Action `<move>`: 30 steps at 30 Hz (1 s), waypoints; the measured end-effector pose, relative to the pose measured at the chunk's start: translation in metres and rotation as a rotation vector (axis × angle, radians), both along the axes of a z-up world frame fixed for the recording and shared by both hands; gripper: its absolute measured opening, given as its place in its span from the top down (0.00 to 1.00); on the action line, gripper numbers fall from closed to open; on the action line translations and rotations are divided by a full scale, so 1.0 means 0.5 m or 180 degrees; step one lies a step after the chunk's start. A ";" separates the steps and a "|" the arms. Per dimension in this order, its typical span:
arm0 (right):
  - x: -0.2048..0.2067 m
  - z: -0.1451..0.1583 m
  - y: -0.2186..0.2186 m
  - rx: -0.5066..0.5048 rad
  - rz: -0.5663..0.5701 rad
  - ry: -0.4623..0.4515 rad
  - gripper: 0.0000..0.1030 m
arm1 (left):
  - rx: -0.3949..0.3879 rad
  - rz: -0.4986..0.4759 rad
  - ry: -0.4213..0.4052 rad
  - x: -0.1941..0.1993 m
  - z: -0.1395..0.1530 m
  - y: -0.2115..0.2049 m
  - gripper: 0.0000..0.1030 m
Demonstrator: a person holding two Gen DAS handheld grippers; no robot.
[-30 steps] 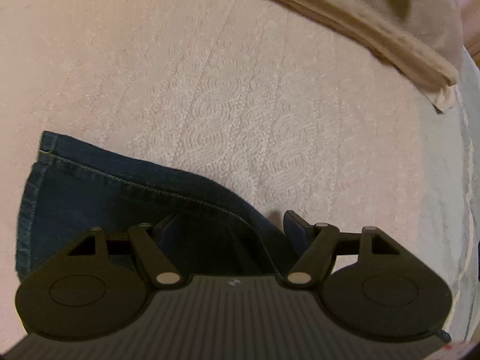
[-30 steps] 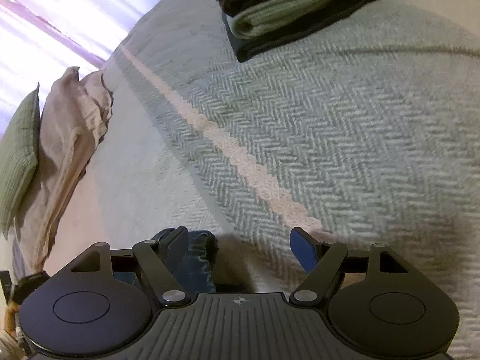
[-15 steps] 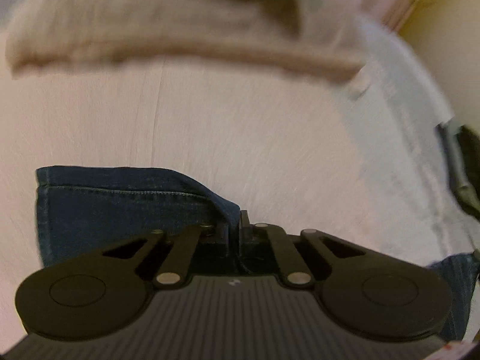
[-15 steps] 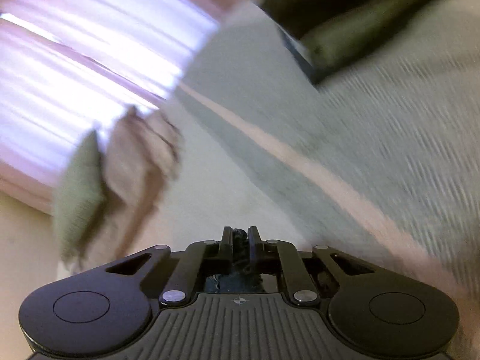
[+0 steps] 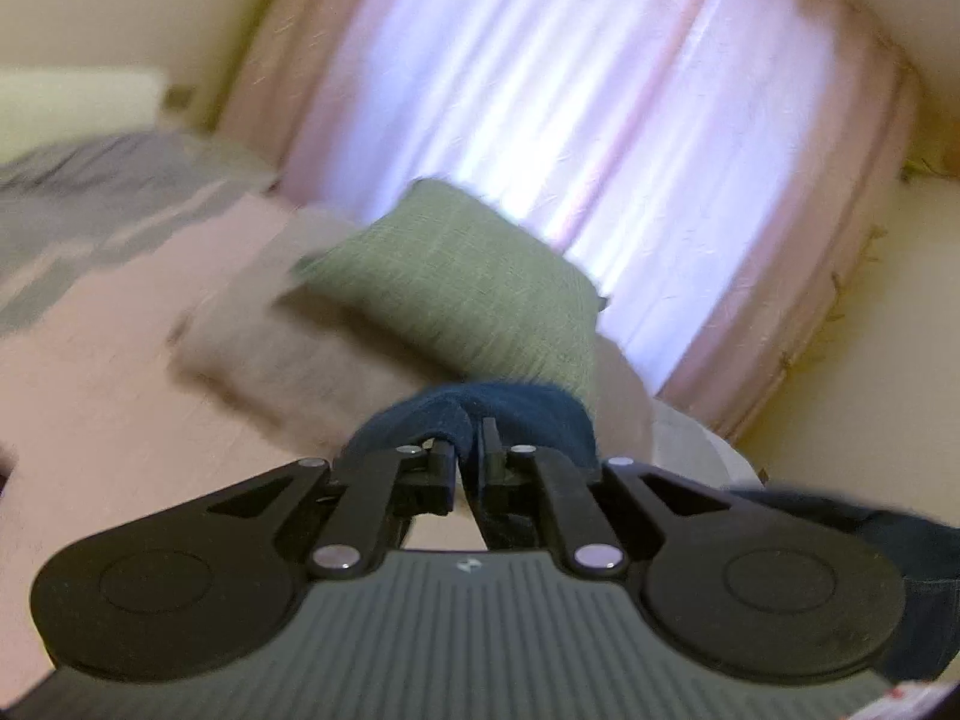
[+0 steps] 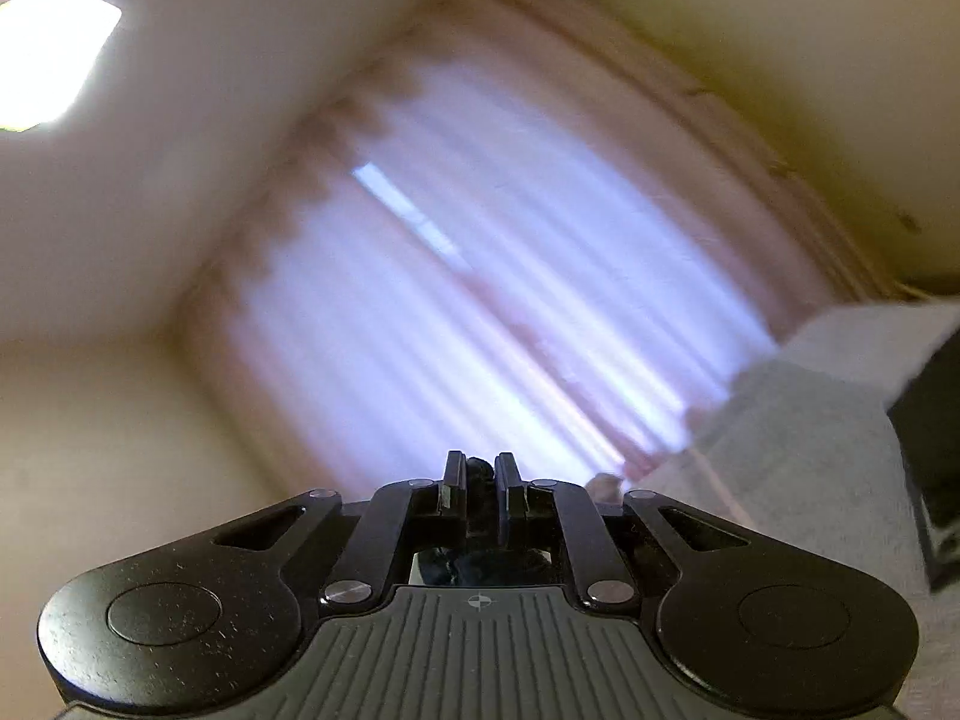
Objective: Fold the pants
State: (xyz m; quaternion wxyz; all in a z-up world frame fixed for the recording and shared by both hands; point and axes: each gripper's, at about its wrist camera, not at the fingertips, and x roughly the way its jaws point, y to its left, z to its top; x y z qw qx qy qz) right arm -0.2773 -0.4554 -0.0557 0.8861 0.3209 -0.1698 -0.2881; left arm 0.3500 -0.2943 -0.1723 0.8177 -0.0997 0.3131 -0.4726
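Fingers of the left gripper [image 5: 469, 441] are clamped on a bunched fold of the dark blue pants [image 5: 480, 414]; cloth humps over the tips and trails off low to the right. Right gripper [image 6: 479, 474] likewise pinched on a dark wad of the same denim. Pants sit at both fingertips, apparently slung between the hands, so neither is nearer; long axis not visible. Left points slightly down toward the green pillow [image 5: 468, 276], right tilts up at the curtain [image 6: 480, 276]. Both views motion-blurred.

Home bedroom: bed [image 5: 90, 372], green pillow [image 5: 468, 294], pink curtains [image 6: 480, 312].
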 end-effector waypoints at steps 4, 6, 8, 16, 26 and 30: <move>-0.079 -0.113 0.096 0.0749 0.0203 0.0810 0.90 | 0.0925 0.0038 0.0440 -0.039 -0.144 0.141 0.90; -0.139 -0.227 0.145 0.1651 -0.0067 0.1078 0.88 | 0.1468 0.0108 0.0654 -0.074 -0.221 0.209 0.86; -0.194 -0.331 0.183 0.2592 -0.0426 0.1157 0.74 | 0.1909 0.0165 0.0808 -0.102 -0.273 0.264 0.82; -0.208 -0.475 0.202 0.3626 -0.1132 0.0878 0.46 | 0.2227 0.0047 0.0441 -0.070 -0.246 0.212 0.36; -0.110 -0.516 0.126 0.3514 -0.1056 0.1277 0.46 | 0.2584 0.0461 0.0997 0.159 -0.349 0.027 0.28; -0.094 -0.531 0.118 0.3531 -0.1041 0.1329 0.46 | 0.2976 0.0418 0.1230 0.190 -0.398 -0.021 0.27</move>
